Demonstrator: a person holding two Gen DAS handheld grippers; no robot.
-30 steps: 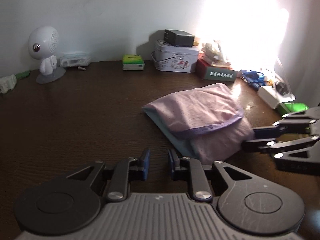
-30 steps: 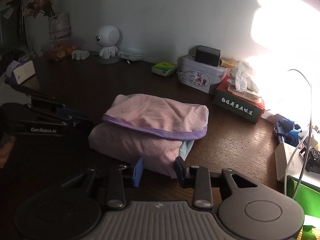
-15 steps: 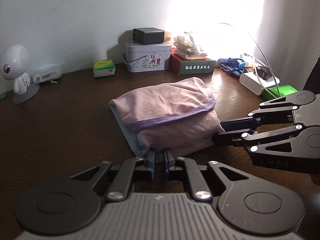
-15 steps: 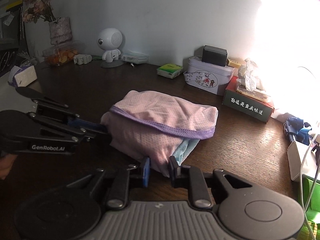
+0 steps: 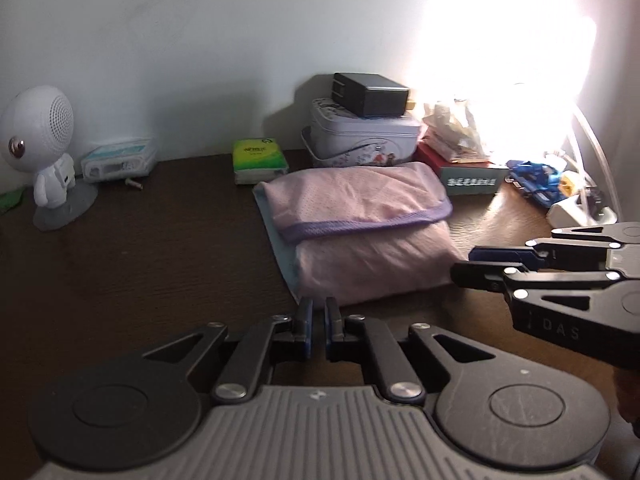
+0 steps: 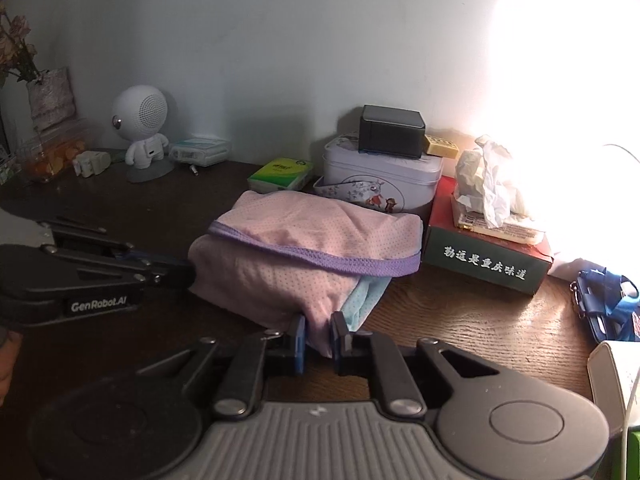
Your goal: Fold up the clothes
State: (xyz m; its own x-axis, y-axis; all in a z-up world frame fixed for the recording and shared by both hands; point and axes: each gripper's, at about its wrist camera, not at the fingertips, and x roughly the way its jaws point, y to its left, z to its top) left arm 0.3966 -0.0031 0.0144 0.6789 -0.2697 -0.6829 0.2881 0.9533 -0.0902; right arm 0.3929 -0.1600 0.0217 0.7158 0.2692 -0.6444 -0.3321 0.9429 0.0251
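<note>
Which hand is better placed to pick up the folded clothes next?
Right, probably. The right gripper has a pink corner of the folded clothes between its jaws. The left gripper has its jaws nearly shut, with nothing seen between them, just at the pile's edge.

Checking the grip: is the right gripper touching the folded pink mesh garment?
Touching. The right wrist view shows the right gripper pinching the folded pink mesh garment's near corner.

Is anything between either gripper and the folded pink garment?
Nothing visible. The right gripper already straddles a corner of the folded pink garment with purple trim; the left gripper sits at its near edge on the dark wooden table.
</note>
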